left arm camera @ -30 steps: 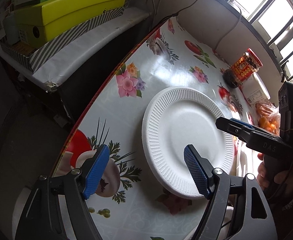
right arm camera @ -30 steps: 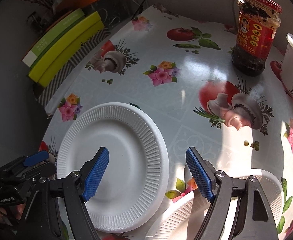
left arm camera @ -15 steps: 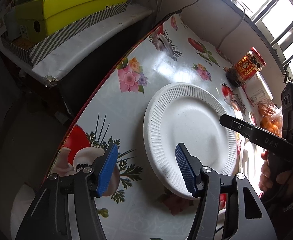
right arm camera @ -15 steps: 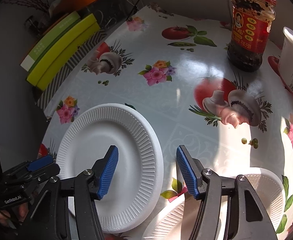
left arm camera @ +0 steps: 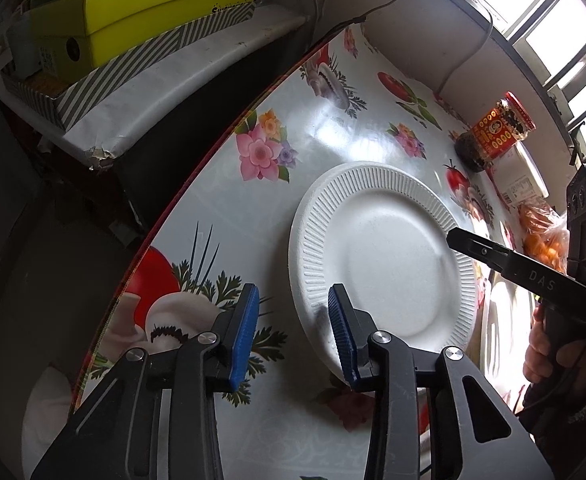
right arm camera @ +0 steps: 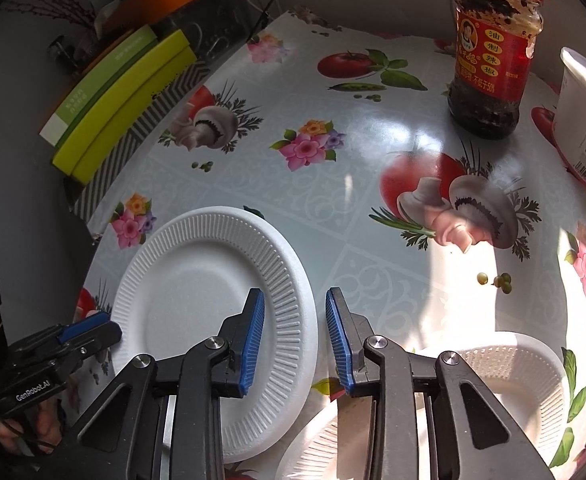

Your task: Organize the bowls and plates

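Round table w/ glossy fruit-and-flower print oilcloth (right arm camera: 333,208), well lit on window side. White round ribbed foam plate (right arm camera: 197,280) flat near table's front-left edge; second white ribbed foam dish (right arm camera: 525,364) just beside it, lower right in right wrist view, partly under right tool. Red-labelled glass chili jar (right arm camera: 491,56) well apart at back.

Left gripper (left arm camera: 293,332) angled down over plate's left rim: rim between blue pads, not yet pinched, jaws closing. Right gripper (right arm camera: 295,340) over opposite rim: same, rim between pads, closing, nothing held yet. Plate round, no long axis; flanked both sides, both hands about equally near. Likely a two-handed lift.
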